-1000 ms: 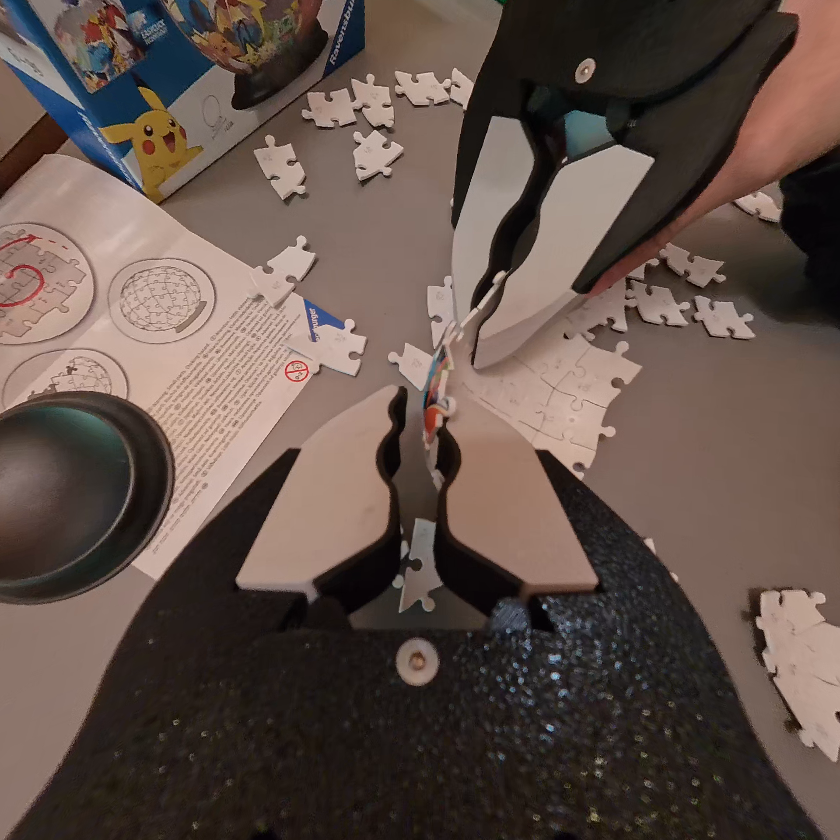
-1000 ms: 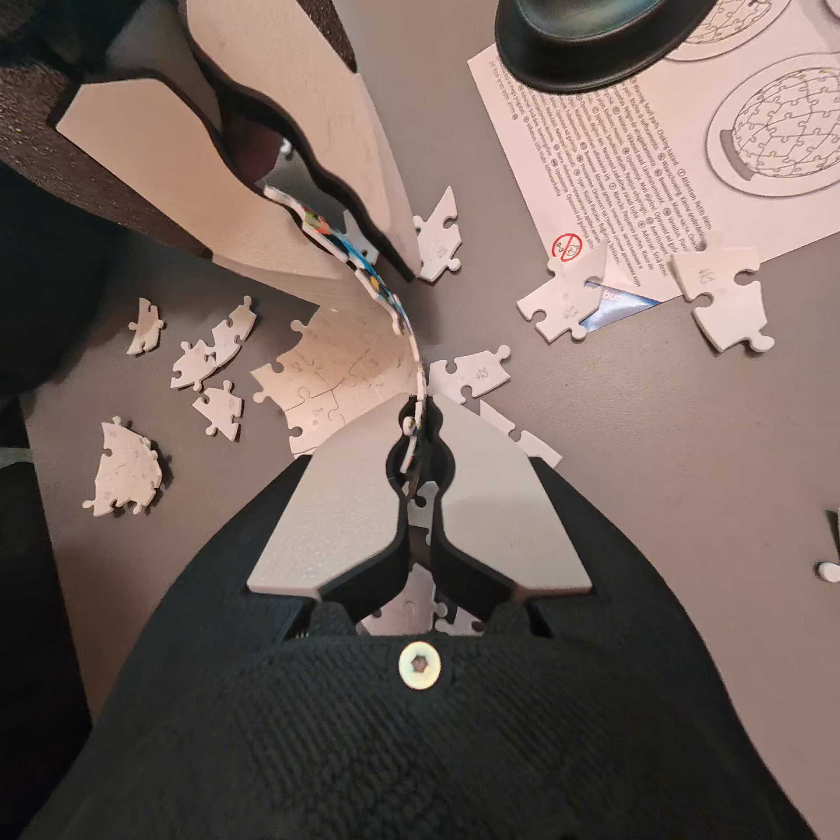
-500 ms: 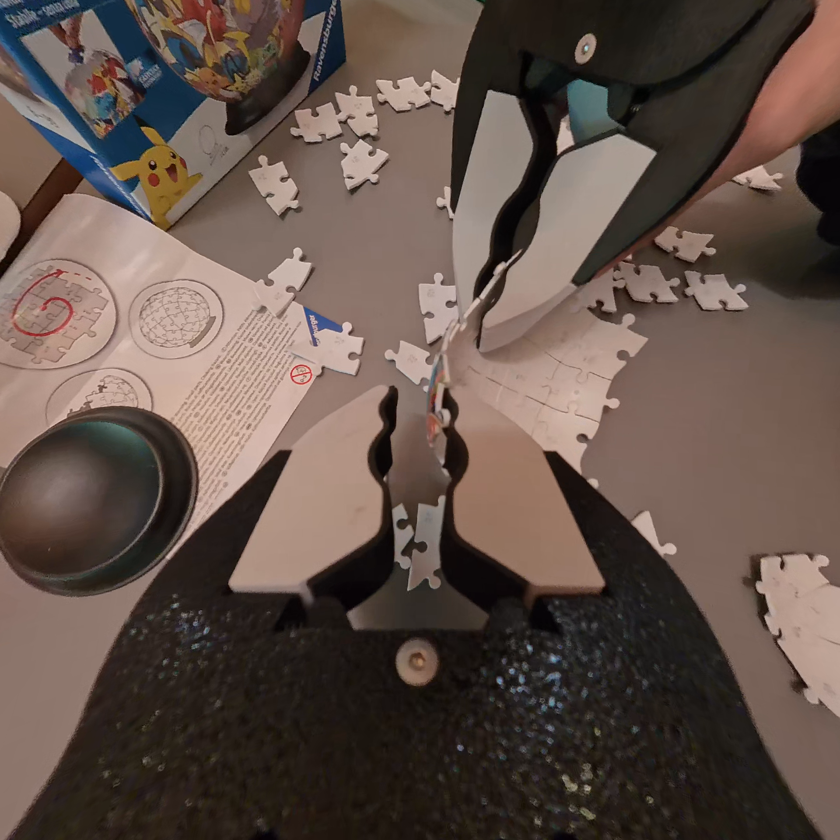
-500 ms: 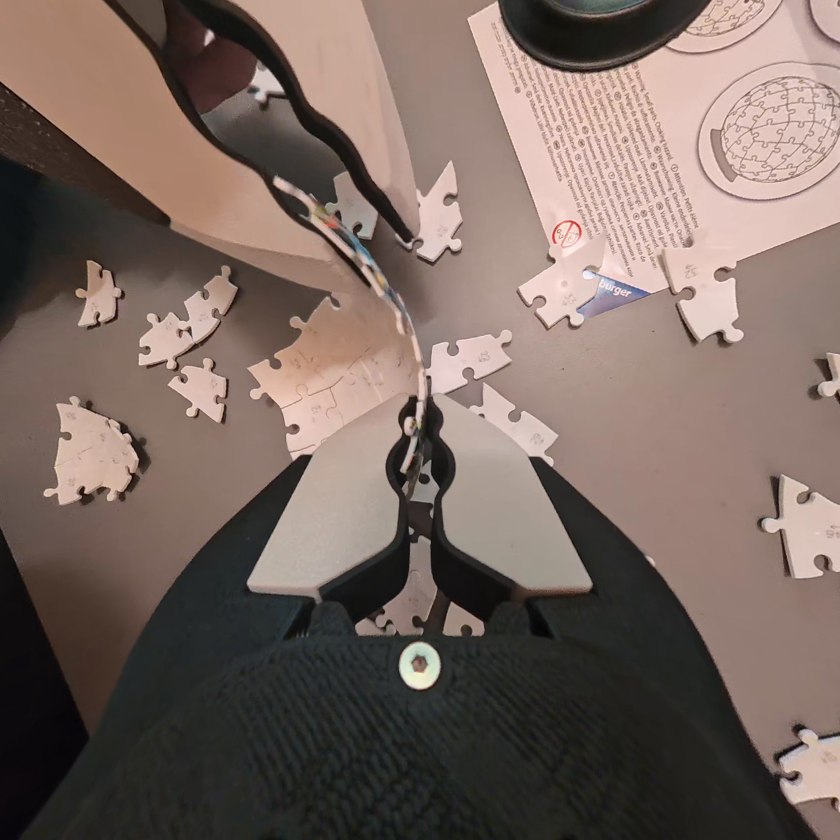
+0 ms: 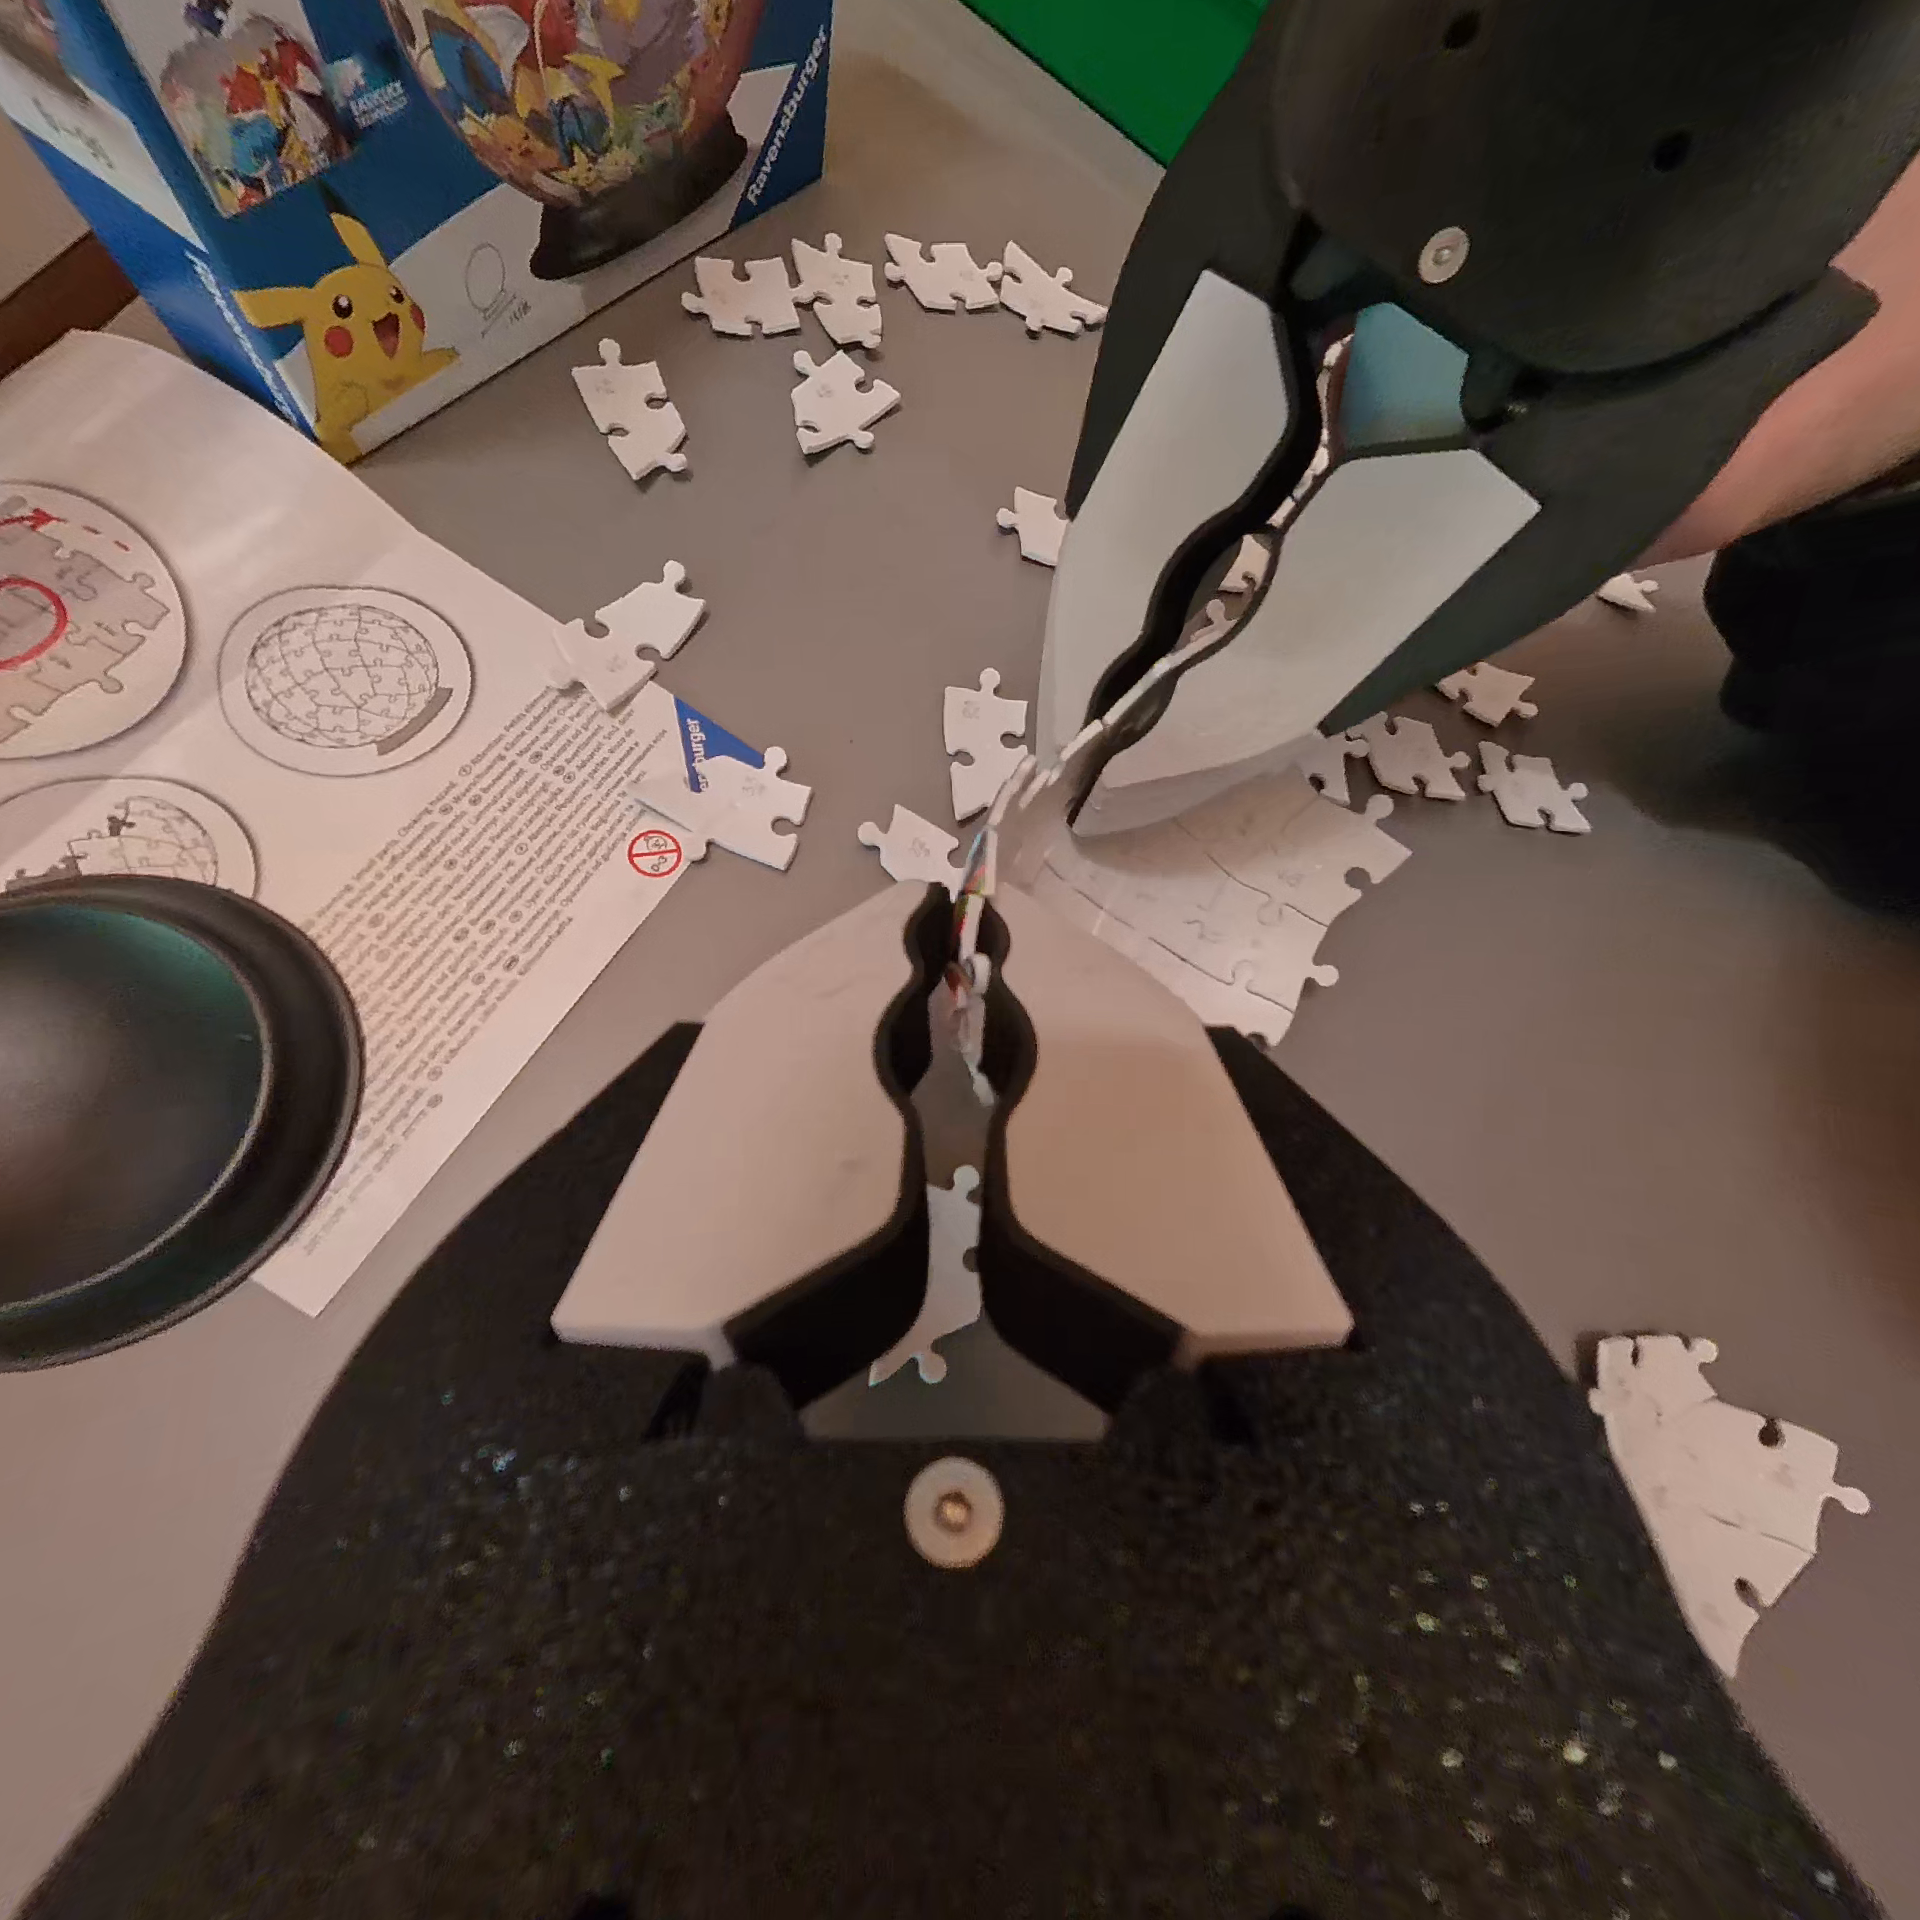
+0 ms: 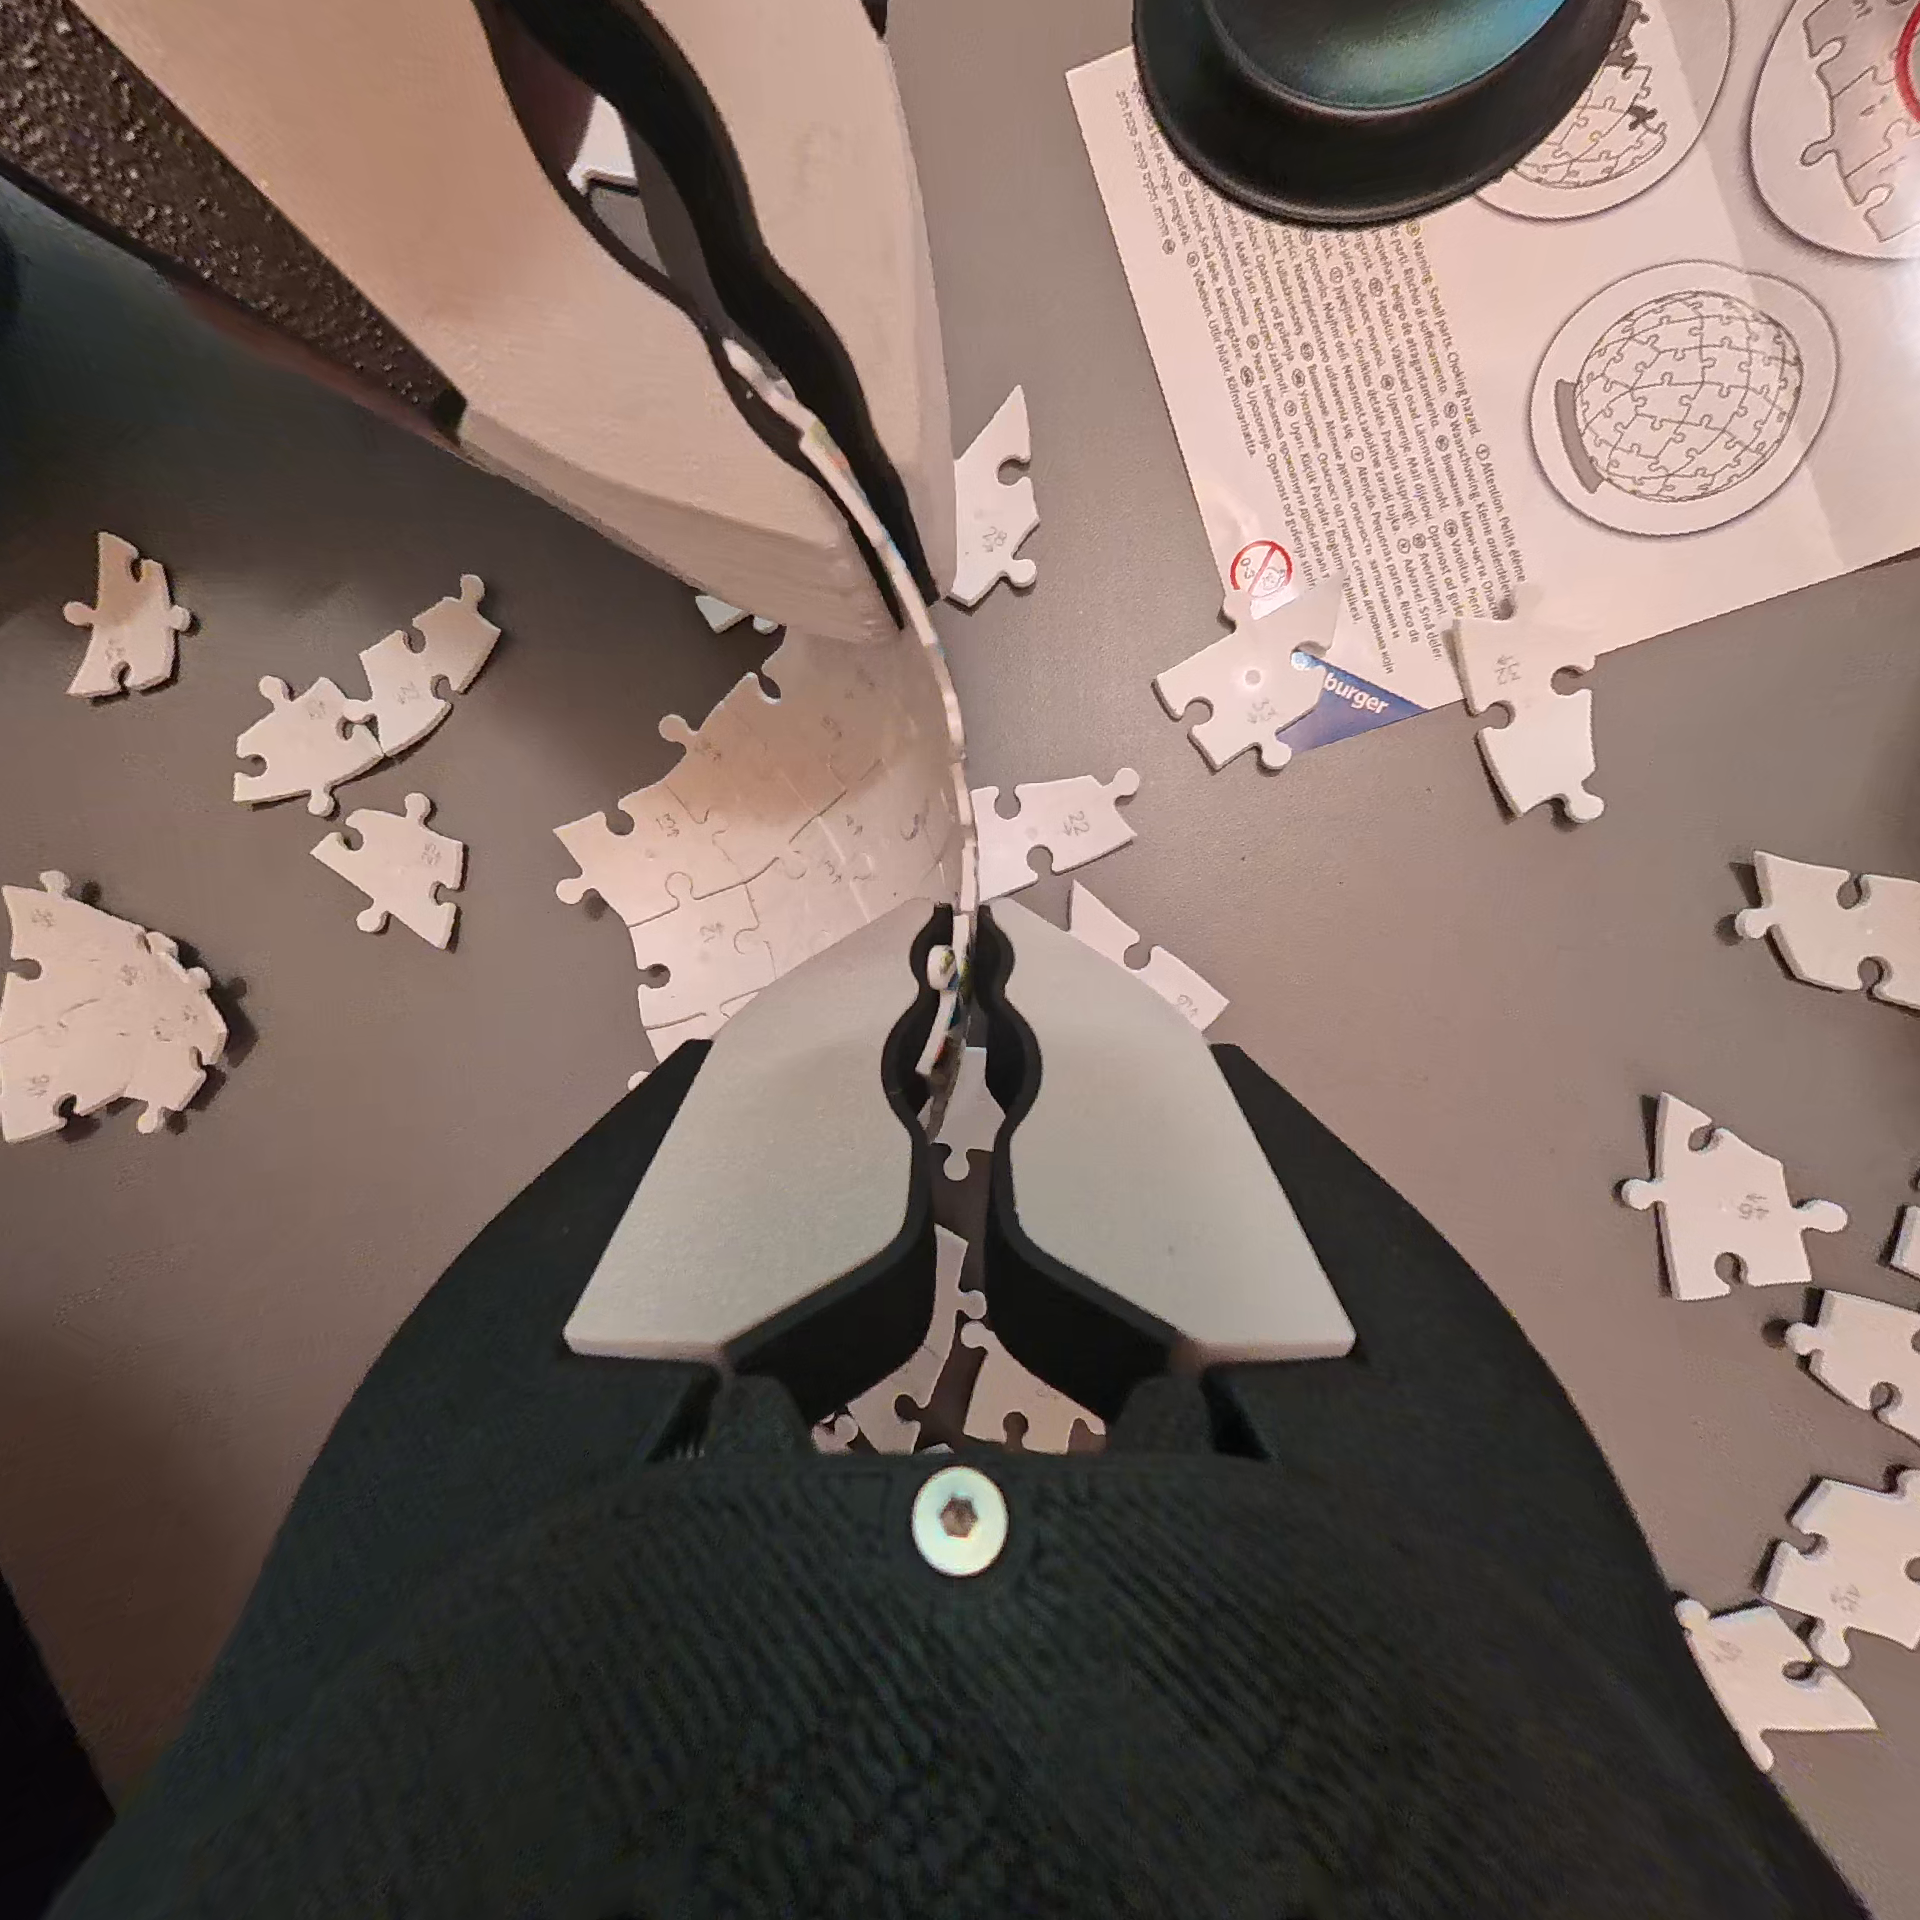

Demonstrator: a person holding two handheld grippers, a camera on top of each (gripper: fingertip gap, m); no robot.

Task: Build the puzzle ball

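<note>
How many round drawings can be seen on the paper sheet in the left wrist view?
3 round drawings: one at the left edge, a globe beside it, one below near the black stand, which may hide more.

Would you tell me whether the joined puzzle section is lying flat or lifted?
Lifted: the curved joined puzzle section stands on edge, both grippers clamping its rim.

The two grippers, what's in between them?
A curved sheet of joined puzzle pieces bridges the left gripper and the right gripper. Both are shut on its edge. It shows best in the right wrist view.
</note>
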